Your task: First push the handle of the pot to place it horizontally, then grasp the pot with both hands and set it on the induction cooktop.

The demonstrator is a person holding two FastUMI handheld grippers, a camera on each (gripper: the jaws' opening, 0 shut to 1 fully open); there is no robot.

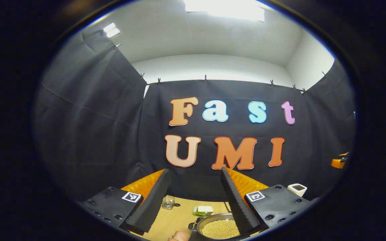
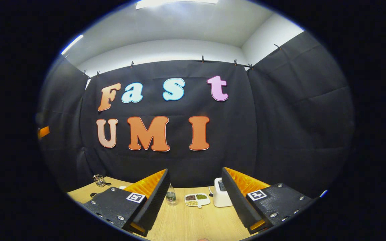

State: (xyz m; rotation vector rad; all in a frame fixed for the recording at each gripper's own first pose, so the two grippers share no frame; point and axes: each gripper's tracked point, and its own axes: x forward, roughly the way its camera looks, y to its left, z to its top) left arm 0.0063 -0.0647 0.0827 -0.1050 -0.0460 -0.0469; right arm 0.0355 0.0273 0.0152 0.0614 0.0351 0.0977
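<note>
No readable text on the objects

Square black-and-white coded markers [image 1: 131, 196] sit on each gripper's finger mounts, but they carry no letters or numbers; other labels are too small to read.

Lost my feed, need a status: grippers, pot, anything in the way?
Left gripper open, holding nothing. Right gripper open, holding nothing. Pot on the table, full of pale grains, by the left gripper's fingers, ungrasped. Nothing blocking it.
</note>
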